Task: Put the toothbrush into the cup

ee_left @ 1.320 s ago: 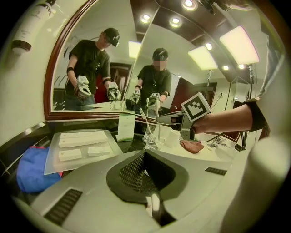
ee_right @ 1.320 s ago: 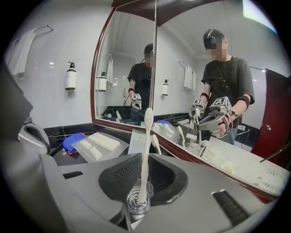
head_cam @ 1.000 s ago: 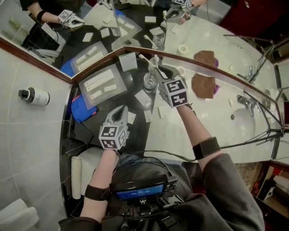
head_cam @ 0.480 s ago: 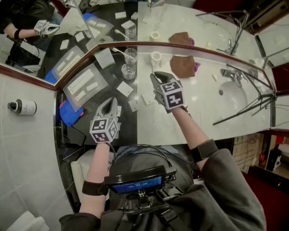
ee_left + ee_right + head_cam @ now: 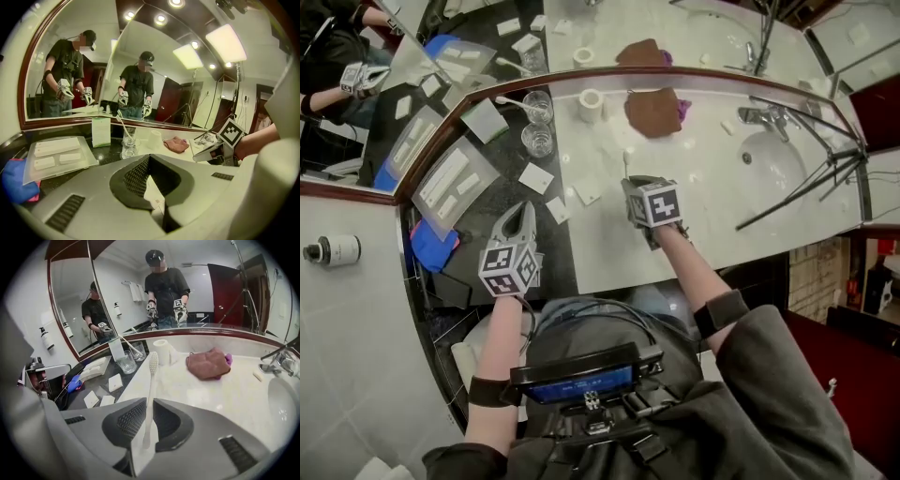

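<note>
Toothbrush clamped in right claw, angled downward, left claw clenched empty

From where you stand, the tray lies at ten o'clock, two glasses at eleven, roll and cloth at twelve, sink at two.

Bathroom. A pale stone table carries a sunken basin with tap. A wood-framed mirror runs along the back. Drinking glasses, a paper roll and a folded cloth stand by. A bottle is mounted on the tiled wall.
</note>
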A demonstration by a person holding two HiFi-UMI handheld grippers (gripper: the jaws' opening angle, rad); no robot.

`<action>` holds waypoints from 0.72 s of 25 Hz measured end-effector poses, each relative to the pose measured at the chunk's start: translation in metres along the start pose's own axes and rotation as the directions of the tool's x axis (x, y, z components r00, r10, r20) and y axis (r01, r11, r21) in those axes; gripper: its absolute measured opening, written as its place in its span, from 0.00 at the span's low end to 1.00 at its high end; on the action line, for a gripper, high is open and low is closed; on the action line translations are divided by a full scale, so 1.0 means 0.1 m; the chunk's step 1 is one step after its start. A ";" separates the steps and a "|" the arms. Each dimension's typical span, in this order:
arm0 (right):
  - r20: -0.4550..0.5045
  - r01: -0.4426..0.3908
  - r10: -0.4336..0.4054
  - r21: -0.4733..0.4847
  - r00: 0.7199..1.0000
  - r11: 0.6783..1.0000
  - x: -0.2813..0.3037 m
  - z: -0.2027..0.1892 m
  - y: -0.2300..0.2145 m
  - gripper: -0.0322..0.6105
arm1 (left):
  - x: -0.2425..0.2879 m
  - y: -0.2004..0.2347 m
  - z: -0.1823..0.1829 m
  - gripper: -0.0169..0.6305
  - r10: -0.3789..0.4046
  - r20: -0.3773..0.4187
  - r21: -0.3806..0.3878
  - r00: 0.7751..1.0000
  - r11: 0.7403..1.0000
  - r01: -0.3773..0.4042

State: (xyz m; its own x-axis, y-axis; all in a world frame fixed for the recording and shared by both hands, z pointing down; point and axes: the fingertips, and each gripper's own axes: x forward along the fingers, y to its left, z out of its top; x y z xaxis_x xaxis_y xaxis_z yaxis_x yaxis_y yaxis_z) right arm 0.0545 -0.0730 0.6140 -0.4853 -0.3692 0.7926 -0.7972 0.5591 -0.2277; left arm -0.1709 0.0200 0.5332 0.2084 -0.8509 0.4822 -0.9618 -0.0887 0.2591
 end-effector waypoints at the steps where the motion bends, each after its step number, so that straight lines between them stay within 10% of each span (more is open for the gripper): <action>1: -0.014 0.006 -0.005 0.013 1.000 1.000 0.01 -0.06 -0.05 0.15 | 0.00 -0.02 0.00 0.03 -0.002 -0.002 0.002 1.000 1.000 0.002; 18: -0.167 0.053 -0.019 0.201 0.986 0.978 0.38 -0.66 -0.40 0.15 | -0.17 0.04 -0.12 0.03 0.051 -0.037 0.013 0.998 0.999 -0.051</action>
State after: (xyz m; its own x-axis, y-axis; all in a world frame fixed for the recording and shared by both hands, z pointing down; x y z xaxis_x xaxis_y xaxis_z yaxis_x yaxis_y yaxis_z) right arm 0.0912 -0.0602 0.6903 -0.4036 -0.2508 0.8799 -0.8776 0.3782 -0.2948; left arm -0.1767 0.0404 0.5362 0.1655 -0.8346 0.5255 -0.9733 -0.0525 0.2233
